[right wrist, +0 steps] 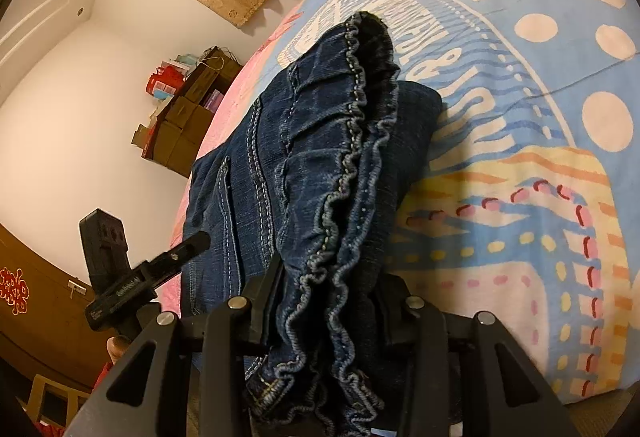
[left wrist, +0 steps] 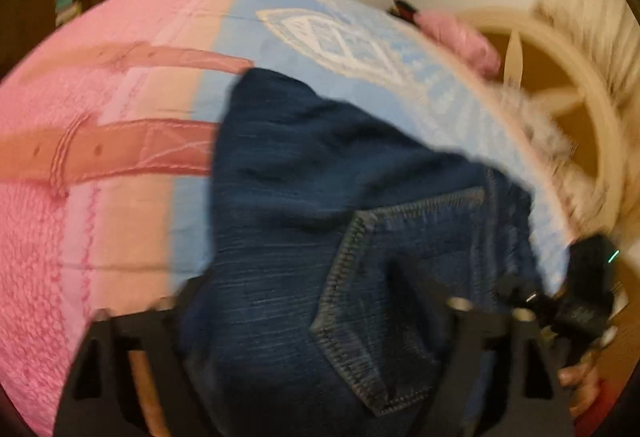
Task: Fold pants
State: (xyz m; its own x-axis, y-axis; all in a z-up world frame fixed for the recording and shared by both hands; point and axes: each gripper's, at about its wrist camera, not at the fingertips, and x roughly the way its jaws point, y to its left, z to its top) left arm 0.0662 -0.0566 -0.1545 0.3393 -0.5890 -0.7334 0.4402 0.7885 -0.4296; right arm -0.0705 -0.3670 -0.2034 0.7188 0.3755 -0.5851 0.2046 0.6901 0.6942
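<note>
The dark blue denim pants [right wrist: 312,165] are spread on the printed pink-and-blue bedspread [right wrist: 520,117], ahead of both tools. The gathered waistband is clamped in the right hand-held gripper [right wrist: 328,321]. The left hand-held gripper [left wrist: 304,317] straddles the pocket area; whether its pads press cannot be told. If held on one side only, the fold could sag unevenly.

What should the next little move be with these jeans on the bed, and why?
Probably carry the bunched waistband forward and lay it flat. The right gripper is clamped on that ruffled edge, lifted off the bedspread, while the rest of the jeans lie folded. The left gripper straddles denim; its grip is unclear.
</note>
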